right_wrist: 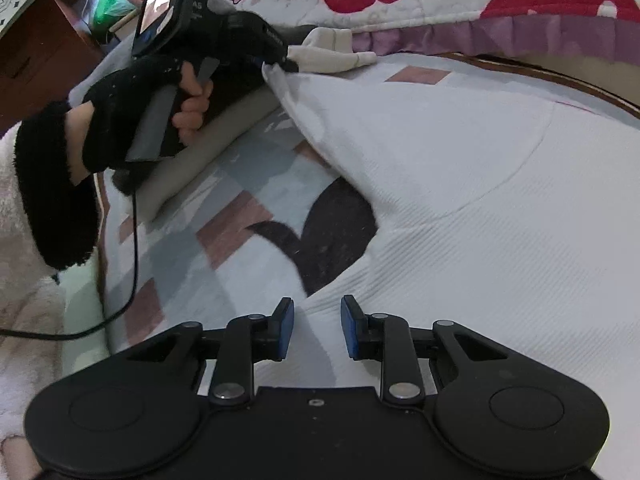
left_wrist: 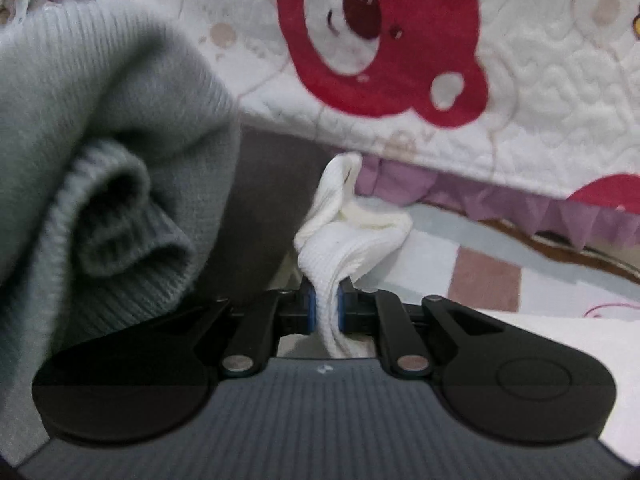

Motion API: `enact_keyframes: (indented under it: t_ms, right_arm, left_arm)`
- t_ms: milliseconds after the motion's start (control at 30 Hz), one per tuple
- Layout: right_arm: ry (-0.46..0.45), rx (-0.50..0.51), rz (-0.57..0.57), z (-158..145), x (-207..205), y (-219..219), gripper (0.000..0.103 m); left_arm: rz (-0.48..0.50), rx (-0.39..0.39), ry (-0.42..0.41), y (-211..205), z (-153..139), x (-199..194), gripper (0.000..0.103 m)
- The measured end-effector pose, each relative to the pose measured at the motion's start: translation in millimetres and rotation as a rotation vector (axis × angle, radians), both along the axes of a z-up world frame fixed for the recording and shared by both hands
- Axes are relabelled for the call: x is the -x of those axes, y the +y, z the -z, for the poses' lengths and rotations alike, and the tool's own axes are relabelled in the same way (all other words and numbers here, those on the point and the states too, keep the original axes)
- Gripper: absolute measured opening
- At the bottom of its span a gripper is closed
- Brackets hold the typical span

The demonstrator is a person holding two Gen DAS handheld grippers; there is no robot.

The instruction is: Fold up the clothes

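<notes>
A white ribbed garment (right_wrist: 480,200) lies spread on the bed. My left gripper (left_wrist: 326,300) is shut on a bunched corner of the white garment (left_wrist: 352,232), with cloth sticking out past the blue pads. In the right wrist view the left gripper (right_wrist: 276,62), held by a black-gloved hand (right_wrist: 120,100), lifts that corner at the far left. My right gripper (right_wrist: 317,312) is open over the near edge of the garment. White cloth shows in the gap, and the pads stand apart from it.
A grey knit sweater (left_wrist: 100,120) hangs close on the left. A white quilt with red bears (left_wrist: 380,32) and a purple frill lies behind. The patchwork bedsheet (right_wrist: 224,216) shows a dark heart. A black cable (right_wrist: 134,260) trails left; a wooden cabinet (right_wrist: 36,48) stands at far left.
</notes>
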State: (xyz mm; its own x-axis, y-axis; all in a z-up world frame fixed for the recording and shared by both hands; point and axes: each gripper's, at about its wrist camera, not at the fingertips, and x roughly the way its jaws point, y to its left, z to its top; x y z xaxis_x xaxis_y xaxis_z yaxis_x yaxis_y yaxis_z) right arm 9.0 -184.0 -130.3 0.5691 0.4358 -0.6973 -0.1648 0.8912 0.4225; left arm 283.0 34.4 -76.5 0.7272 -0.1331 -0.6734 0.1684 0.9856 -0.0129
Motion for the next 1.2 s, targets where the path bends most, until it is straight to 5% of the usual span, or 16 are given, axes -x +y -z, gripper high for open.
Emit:
enact_keyframes:
  t_ms: [100,233,533,667,733,767,800,867,1067,1200]
  right_arm:
    - [-0.020,-0.031,0.053,-8.5,10.5,-12.2,0.031]
    - [-0.026,-0.107,0.194,-7.5,23.1,-46.7,0.032]
    - [-0.097,-0.125,0.368,-35.4,81.8,-116.5,0.033]
    - [-0.107,-0.102,0.525,-39.2,125.2,-153.3,0.033]
    - [-0.078,-0.101,0.608,-30.6,145.5,-168.8,0.033]
    - [-0.063,-0.102,0.634,-25.6,153.1,-174.1,0.033]
    - [-0.047,-0.102,0.645,-20.6,158.4,-177.7,0.033]
    - [-0.011,-0.089,0.642,-12.7,163.7,-181.7,0.033]
    - [0.044,-0.013,0.655,-12.1,185.6,-188.7,0.033]
    - [0.050,0.008,0.739,-13.3,209.0,-198.7,0.033]
  left_arm:
    - [0.083,0.063,-0.080,-13.8,-20.5,19.8,0.009]
    - [0.284,0.015,-0.131,-64.1,-34.9,70.5,0.009]
    - [0.752,0.350,-0.146,-136.6,-74.1,184.3,0.009]
    - [0.974,0.481,0.017,-164.8,-46.4,228.5,0.015]
    - [0.994,0.503,0.214,-178.1,-13.1,233.8,0.026]
    - [0.996,0.512,0.310,-184.1,3.3,236.3,0.043]
    - [0.961,0.516,0.378,-184.8,17.4,237.1,0.049]
    - [0.907,0.490,0.420,-181.3,33.1,240.1,0.049]
    - [0.863,0.348,0.289,-152.8,23.1,235.5,0.062]
    - [0.792,0.315,0.291,-127.3,23.3,216.4,0.063]
